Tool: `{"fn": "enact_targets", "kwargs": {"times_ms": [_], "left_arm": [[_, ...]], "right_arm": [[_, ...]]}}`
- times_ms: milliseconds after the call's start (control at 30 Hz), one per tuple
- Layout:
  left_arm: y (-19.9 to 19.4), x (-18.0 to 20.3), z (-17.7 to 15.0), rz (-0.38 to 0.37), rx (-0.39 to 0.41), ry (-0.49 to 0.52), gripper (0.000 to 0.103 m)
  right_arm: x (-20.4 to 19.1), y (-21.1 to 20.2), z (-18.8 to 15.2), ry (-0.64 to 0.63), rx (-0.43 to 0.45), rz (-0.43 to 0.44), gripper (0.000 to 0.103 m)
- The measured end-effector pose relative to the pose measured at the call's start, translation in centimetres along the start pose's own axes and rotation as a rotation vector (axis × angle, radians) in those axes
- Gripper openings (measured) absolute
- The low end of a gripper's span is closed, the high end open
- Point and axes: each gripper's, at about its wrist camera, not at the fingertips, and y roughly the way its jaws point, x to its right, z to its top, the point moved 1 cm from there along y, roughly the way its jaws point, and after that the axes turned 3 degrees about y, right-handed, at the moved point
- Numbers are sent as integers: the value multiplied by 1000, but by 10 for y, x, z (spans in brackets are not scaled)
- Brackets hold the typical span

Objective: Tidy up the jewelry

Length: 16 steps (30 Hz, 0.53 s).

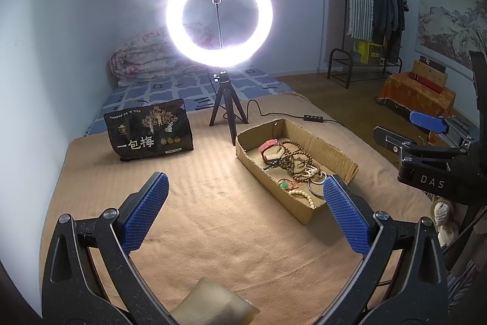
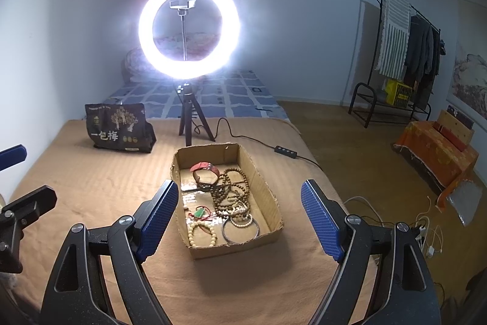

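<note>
A shallow cardboard box [image 2: 268, 197] lies on the tan blanket and holds jewelry: a red watch strap [image 2: 204, 169], brown bead strings [image 2: 231, 191], a white bead bracelet [image 2: 201, 233], a metal bangle [image 2: 240, 229] and a green pendant [image 2: 199, 213]. My right gripper [image 2: 240, 218] is open and empty, above the box's near end. My left gripper [image 1: 245, 209] is open and empty, to the left of the box [image 1: 331, 154]. The right gripper also shows at the right of the left wrist view [image 1: 426, 124].
A lit ring light on a tripod [image 2: 188, 124] stands behind the box, its cable and switch [image 2: 285, 152] trailing right. A black snack bag [image 2: 118, 128] stands at back left. The blanket's right edge drops to the floor [image 2: 350, 148]. A clothes rack [image 2: 404, 57] stands far right.
</note>
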Motion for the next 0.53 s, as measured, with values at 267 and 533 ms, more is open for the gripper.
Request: {"fn": "enact_targets", "kwargs": {"times_ms": [267, 533], "left_arm": [[0, 1, 0, 1, 2, 5, 103], [0, 0, 0, 15, 10, 9, 103]], "right_arm": [[1, 0, -2, 1, -2, 0, 83], [3, 1, -5, -3, -5, -6, 83]]}}
